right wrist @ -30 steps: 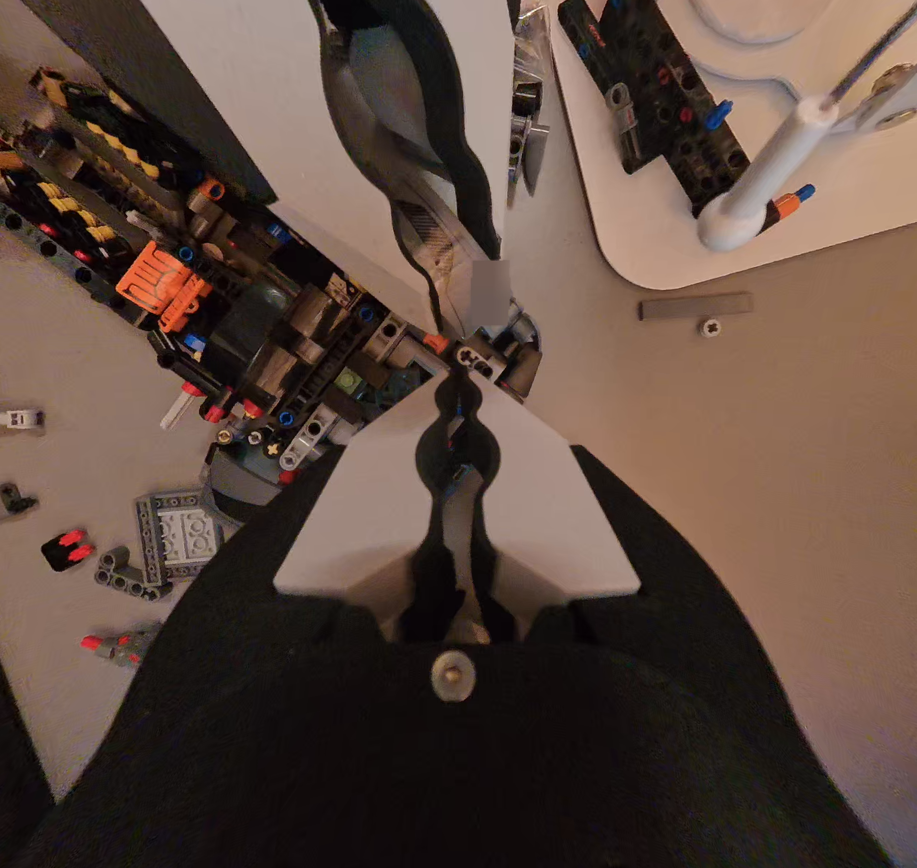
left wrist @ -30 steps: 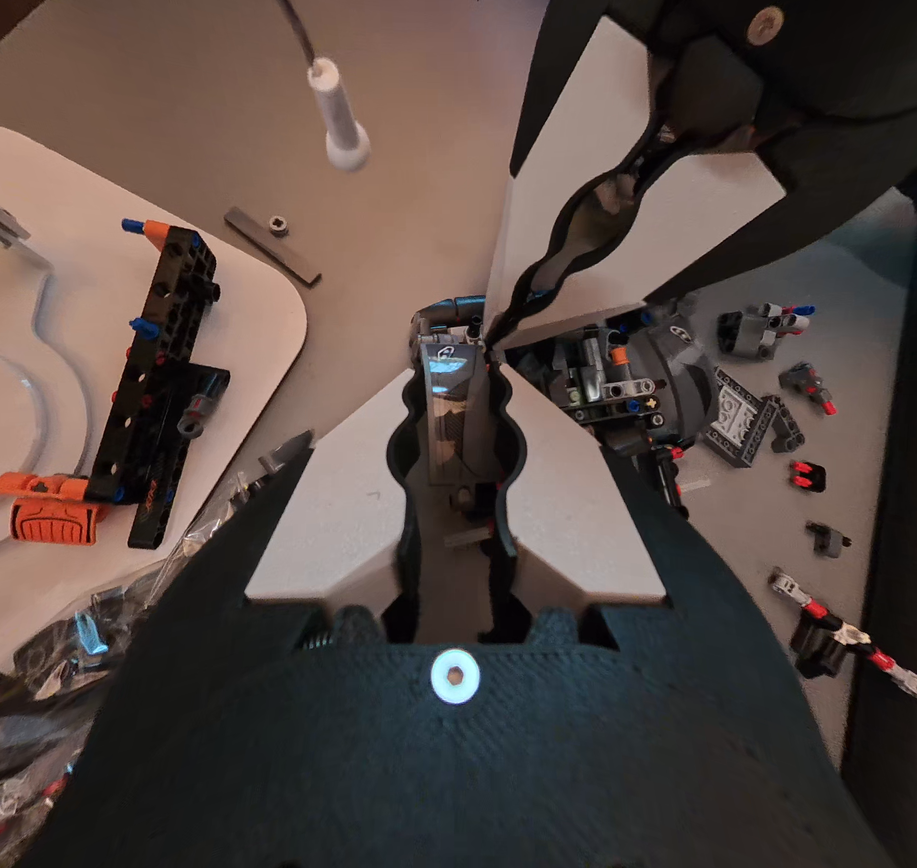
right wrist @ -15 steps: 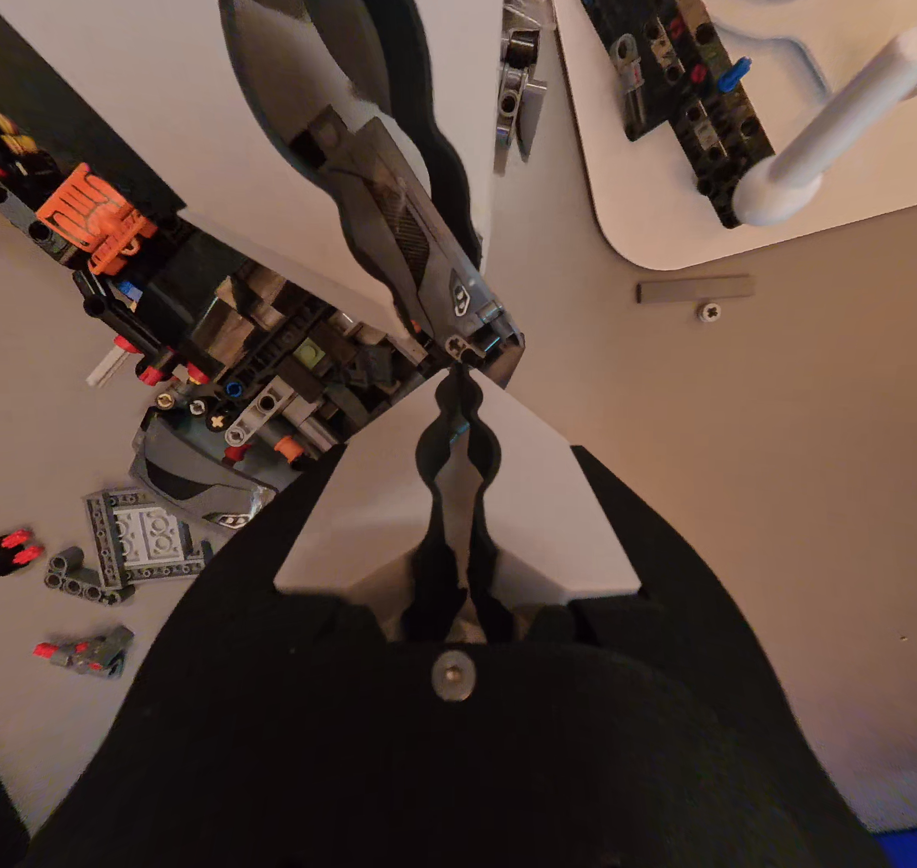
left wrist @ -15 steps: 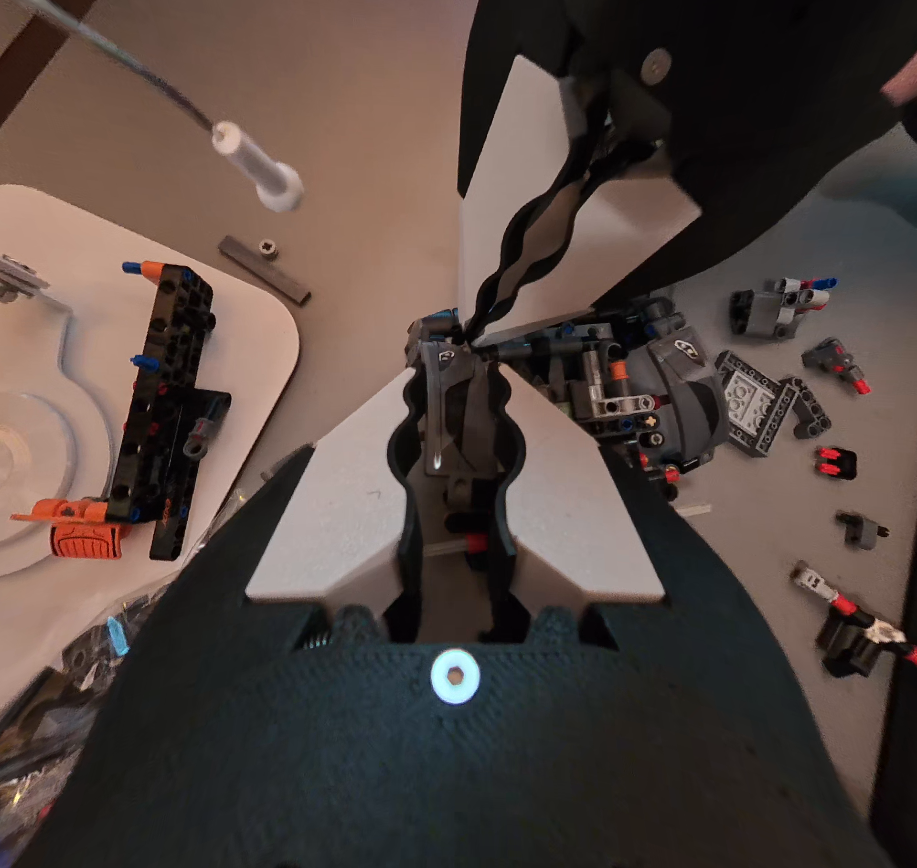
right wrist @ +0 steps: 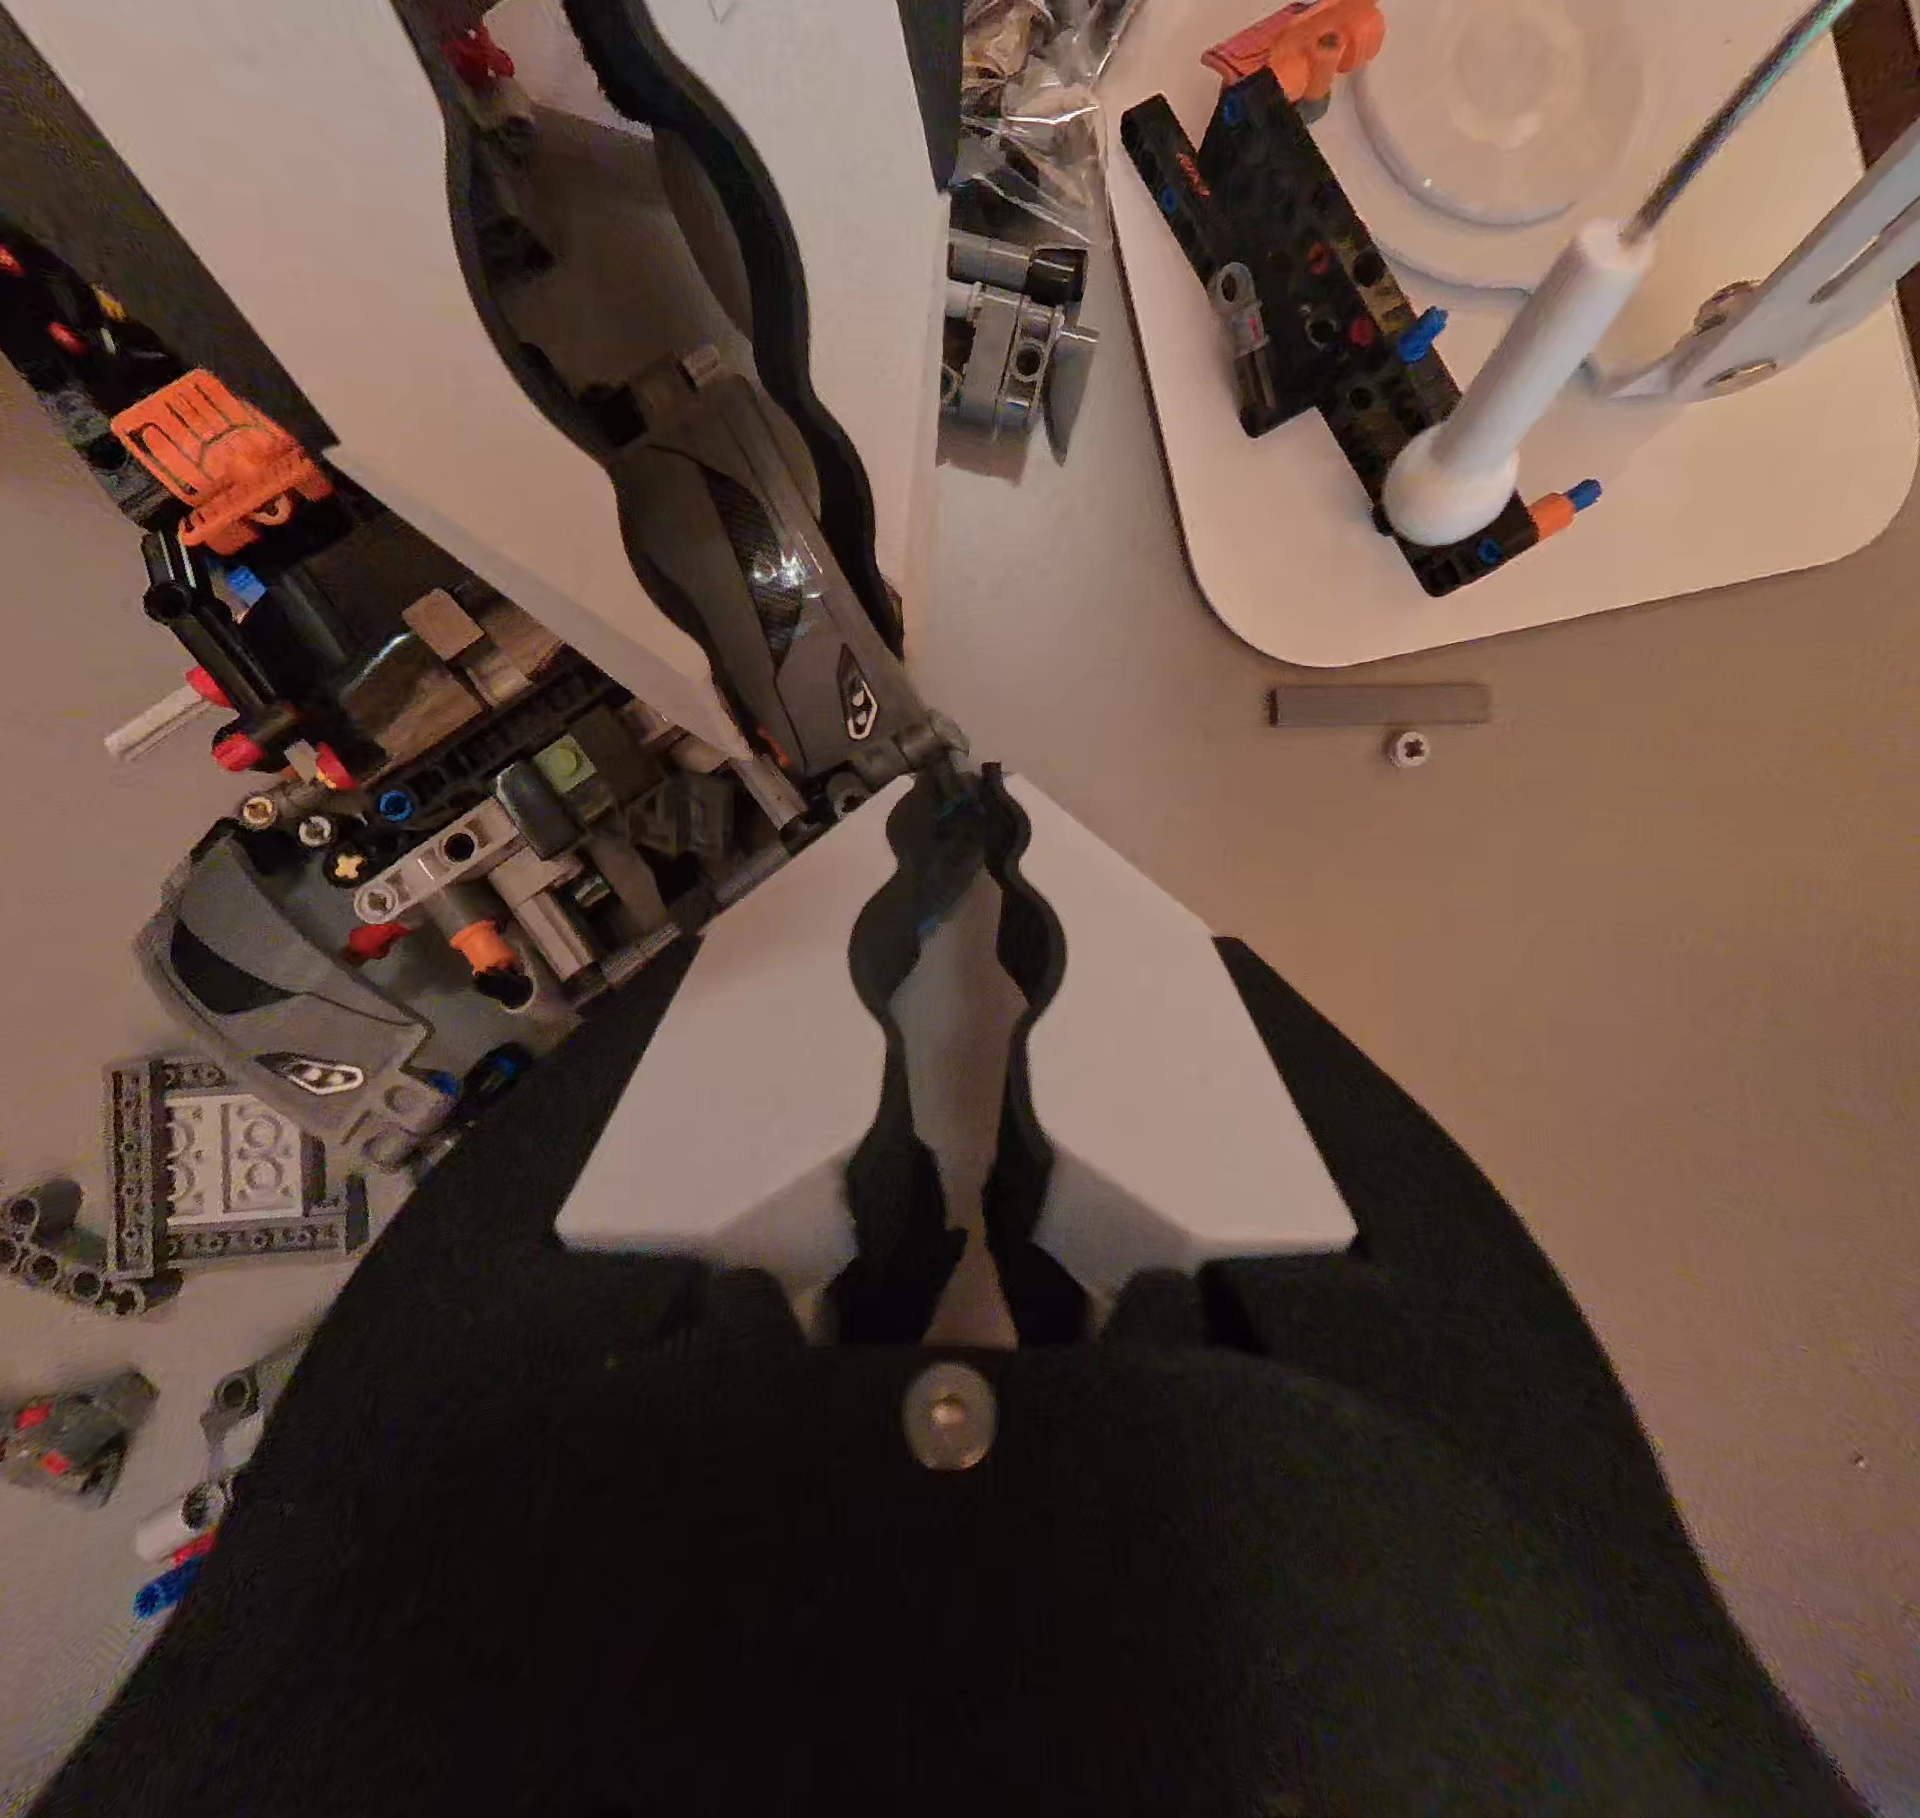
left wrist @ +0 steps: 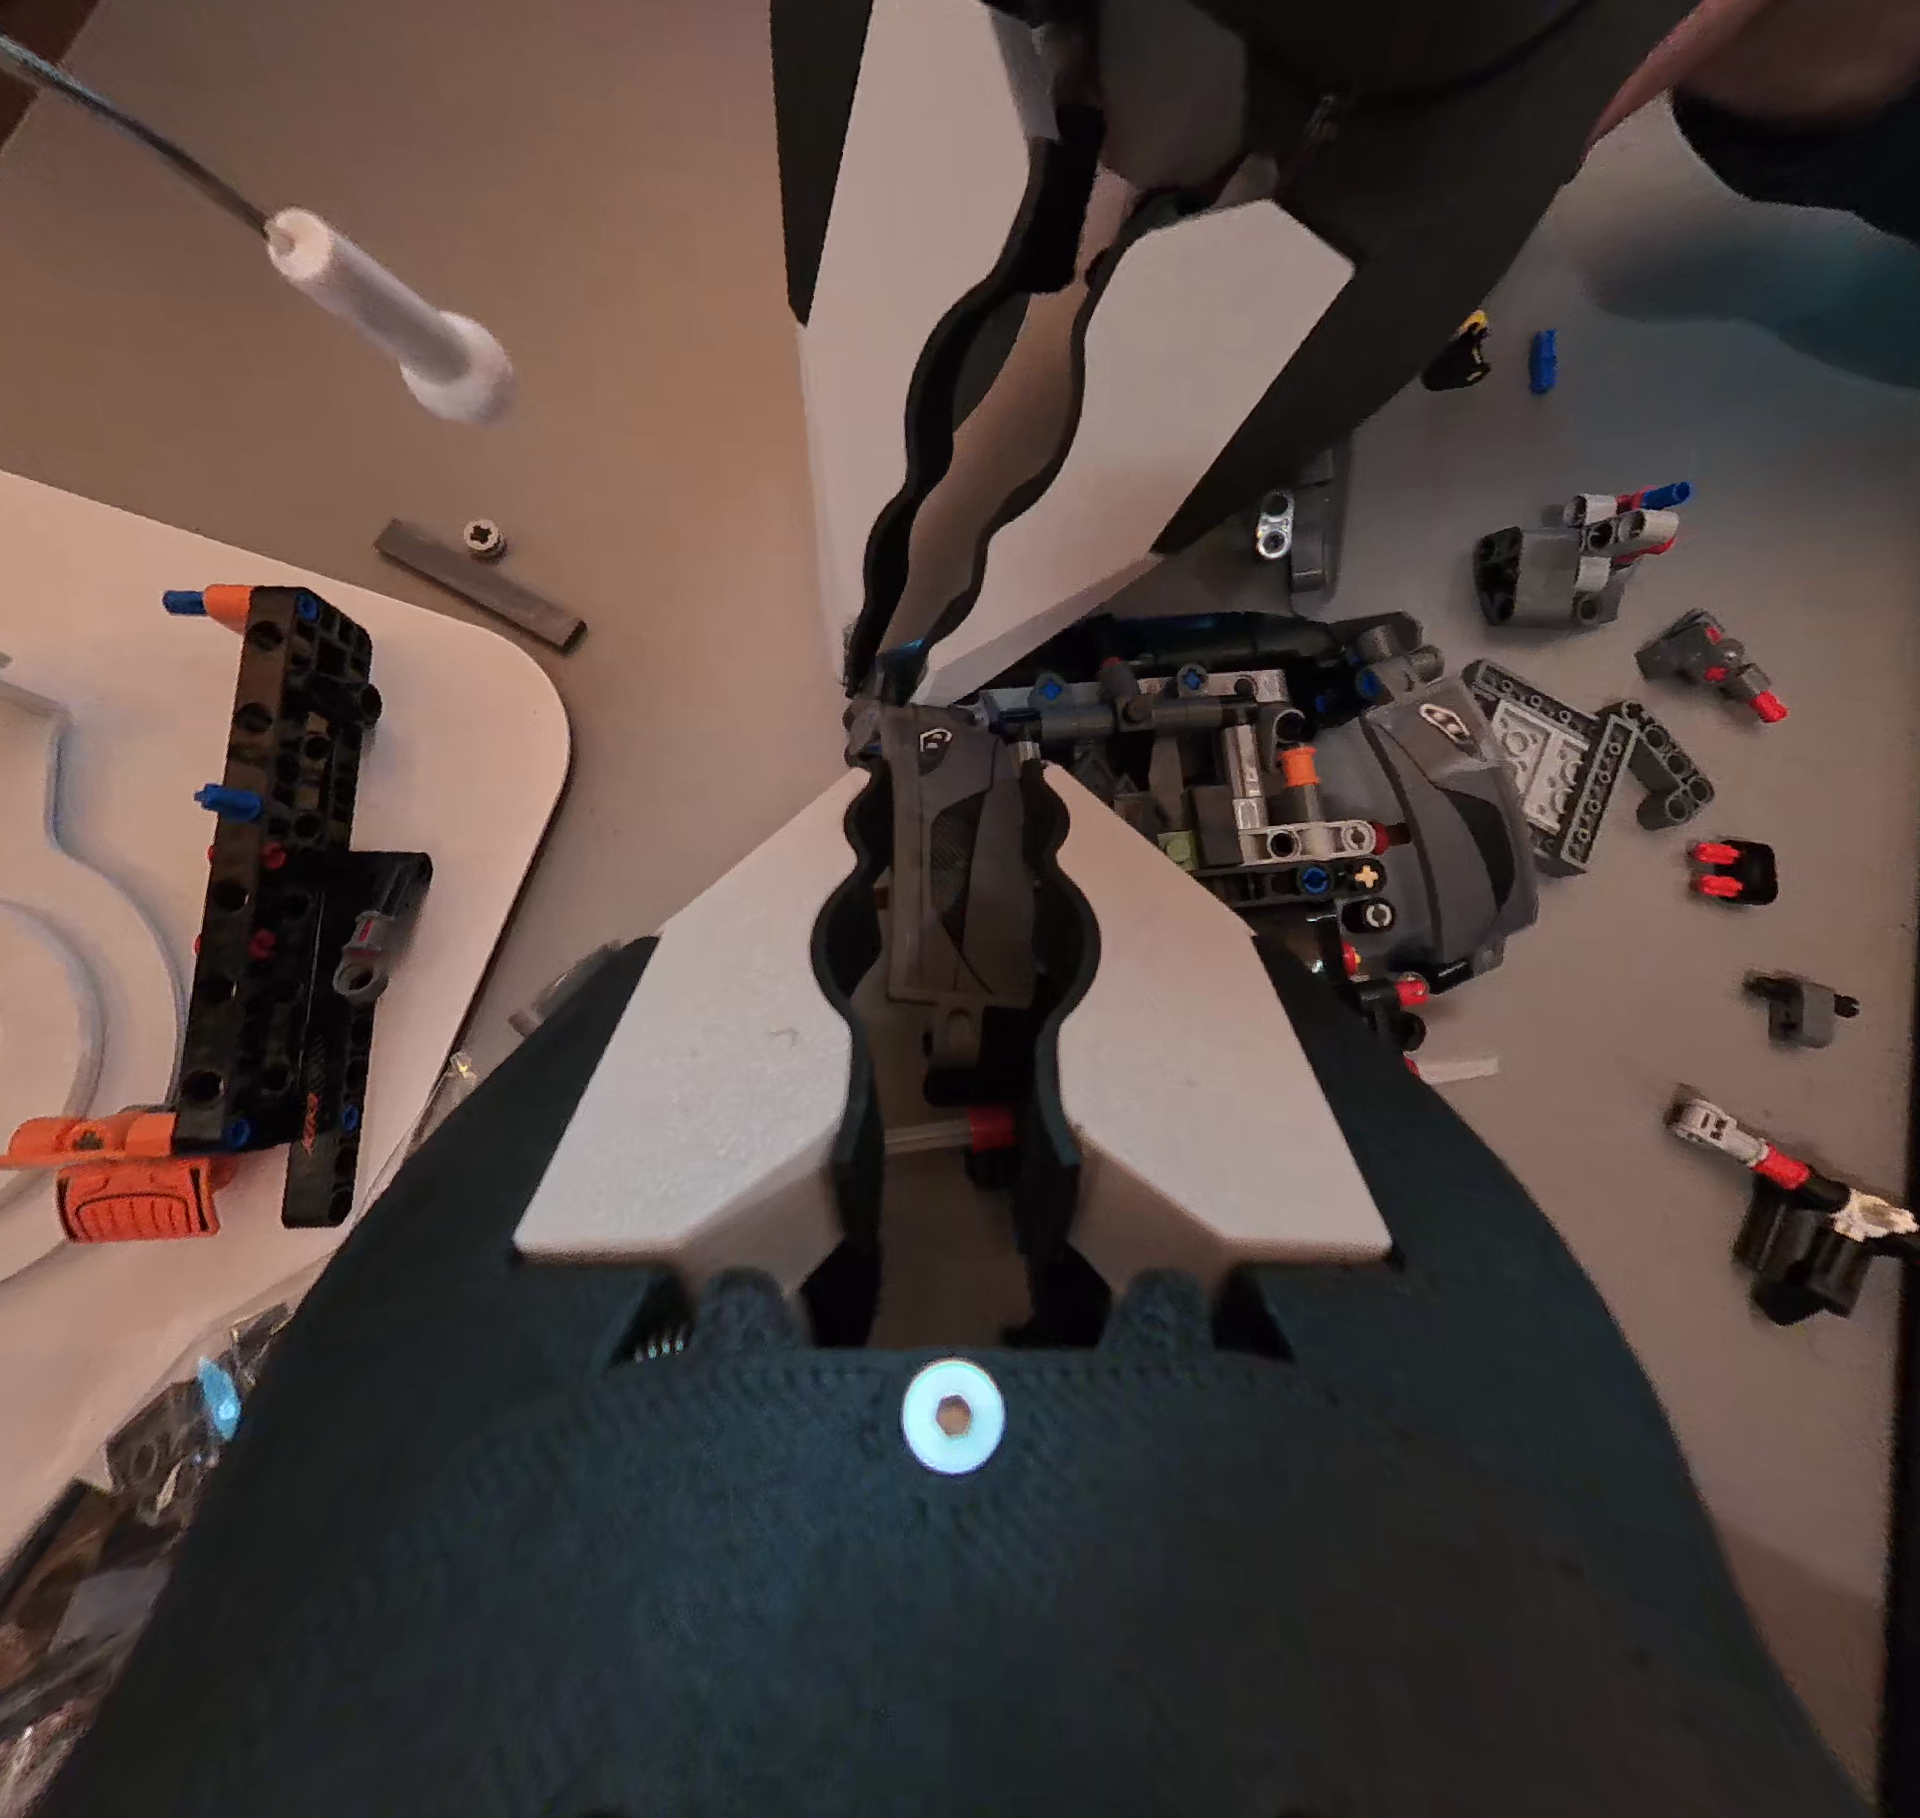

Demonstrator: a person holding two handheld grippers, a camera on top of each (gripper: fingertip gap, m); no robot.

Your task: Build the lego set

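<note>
In the left wrist view, the left gripper (left wrist: pixel 951 781) is pinching a dark grey curved panel (left wrist: pixel 961 875) at the frame's centre, joined to the lego model (left wrist: pixel 1278 812) lying on the worktop (left wrist: pixel 623 158) at centre right. The right gripper (left wrist: pixel 883 662) is reaching down from the top, its tips meeting the panel's far end. A black beam assembly (left wrist: pixel 275 895) is lying on a white board (left wrist: pixel 468 781) at left.

In the right wrist view, the right gripper (right wrist: pixel 961 786) is pressing together on a small blue piece (right wrist: pixel 951 812) at the panel's (right wrist: pixel 769 594) tip, centre frame. Loose parts (right wrist: pixel 218 1166) are lying at lower left.
</note>
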